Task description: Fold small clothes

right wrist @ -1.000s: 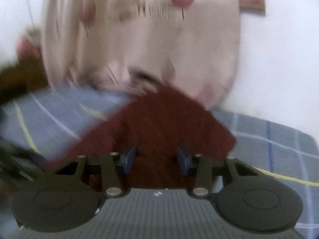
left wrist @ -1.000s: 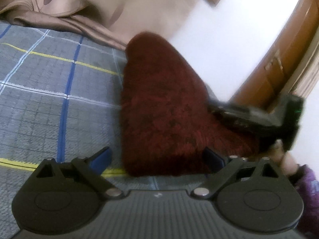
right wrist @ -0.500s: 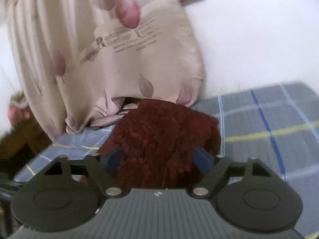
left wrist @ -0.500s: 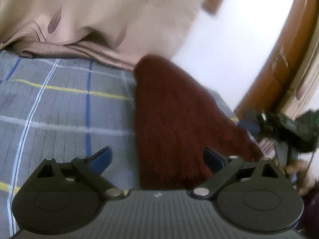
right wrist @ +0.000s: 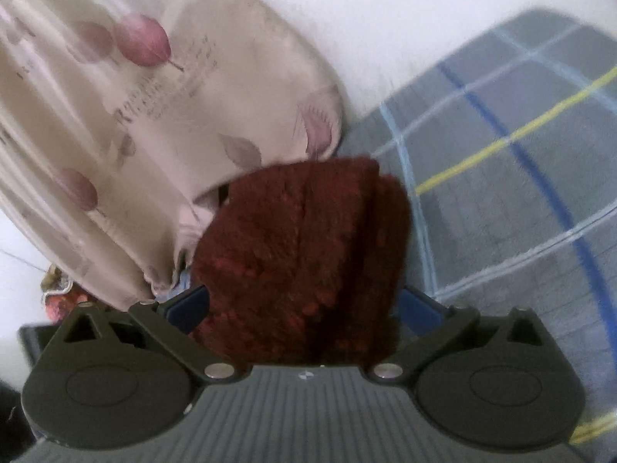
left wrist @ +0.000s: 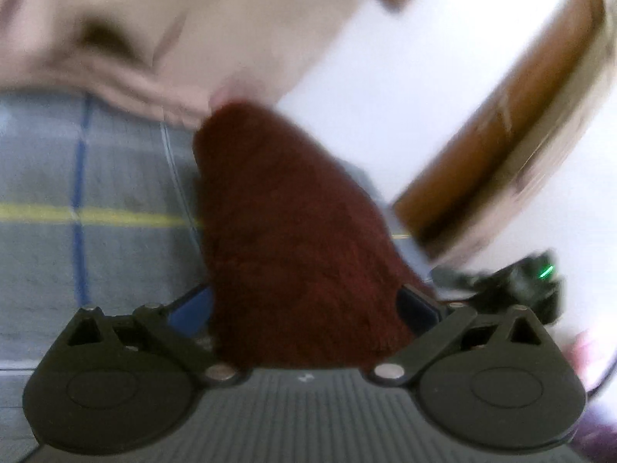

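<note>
Garment [right wrist: 304, 254], dark red and fuzzy, lies folded on the checked bedsheet [right wrist: 501, 208], against the curtain [right wrist: 127, 131]. We find the right gripper [right wrist: 304, 306] freshly opened, the left gripper [left wrist: 304, 305] spread, both straddling the garment.

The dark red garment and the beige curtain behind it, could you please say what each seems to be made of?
Dark red garment: looks like a fuzzy knit or fleece, matte, with a nubbly, tufted surface; the exact fibre cannot be told. Beige curtain: seemingly a thin, smooth woven fabric with a slight sheen, printed with pink leaves, hanging in soft vertical folds.
</note>
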